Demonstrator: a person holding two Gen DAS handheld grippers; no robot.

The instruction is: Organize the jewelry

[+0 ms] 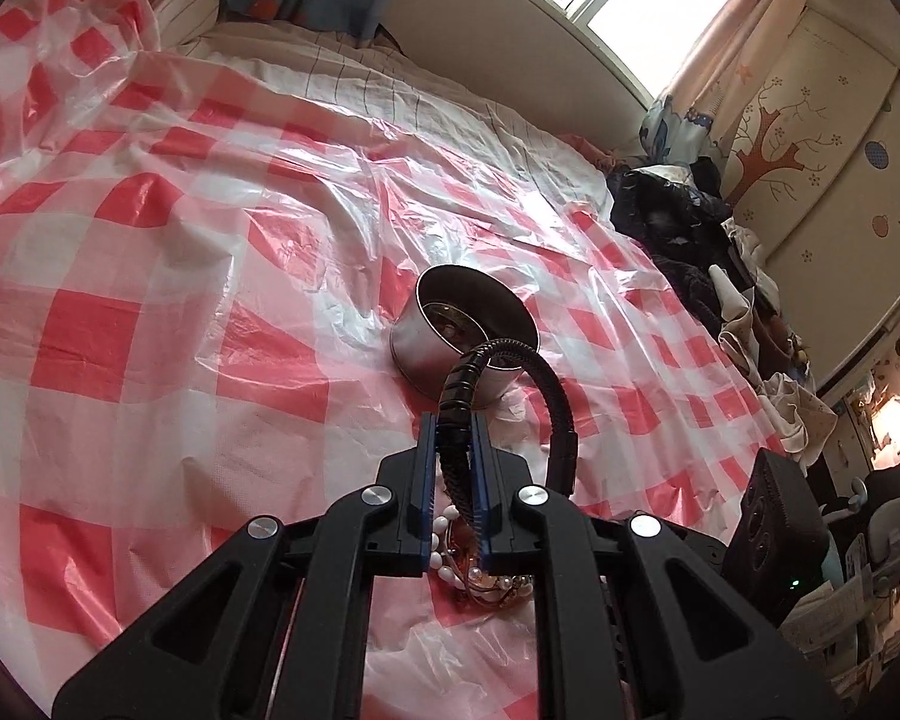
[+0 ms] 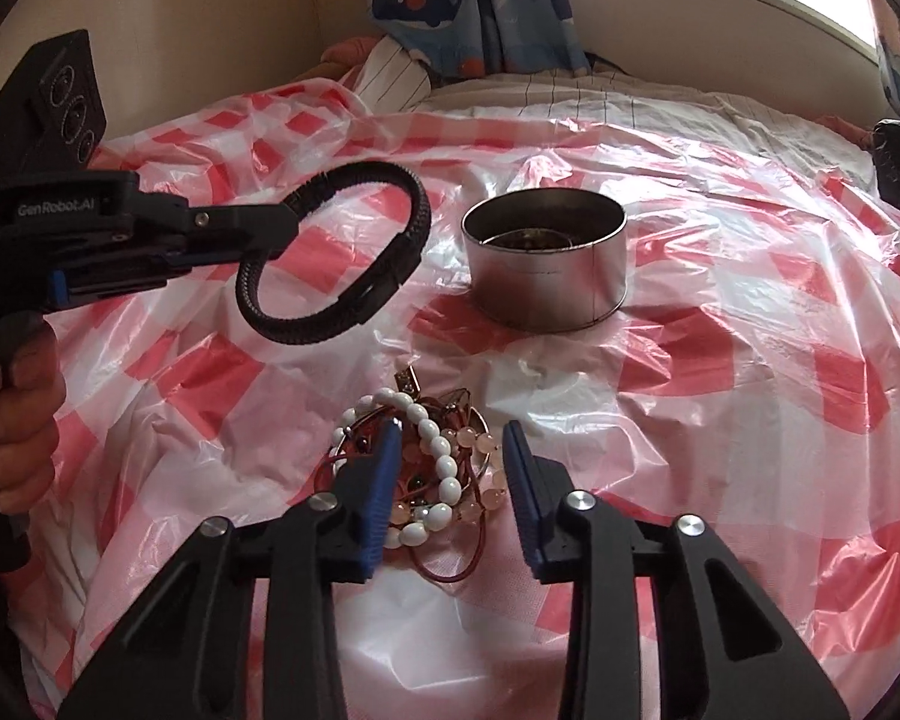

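Left gripper (image 2: pixel 282 231) clamps the black bracelet (image 2: pixel 336 252) aloft, tin (image 2: pixel 546 264) just ahead for the drop, while right gripper (image 2: pixel 450 438), jaws part-open and gripping nothing, straddles the bead pile (image 2: pixel 432 474) directly beneath for the next pick.

Black braided bracelet (image 2: pixel 336 252): closed loop, clasp on one side, held clear of the bed, at about 9 o'clock of the tin in the right wrist view.

Round metal tin (image 2: pixel 546 264): open top, upright on the bed's red-and-white checked plastic sheet (image 2: pixel 750 420); some pieces lie at its bottom, too dim to identify.

Pile of jewelry (image 2: pixel 432 474): white bead bracelet, pale pink bead bracelet, thin reddish-brown wire hoops, tangled together on the sheet, at about 7 o'clock of the tin, apart from it.
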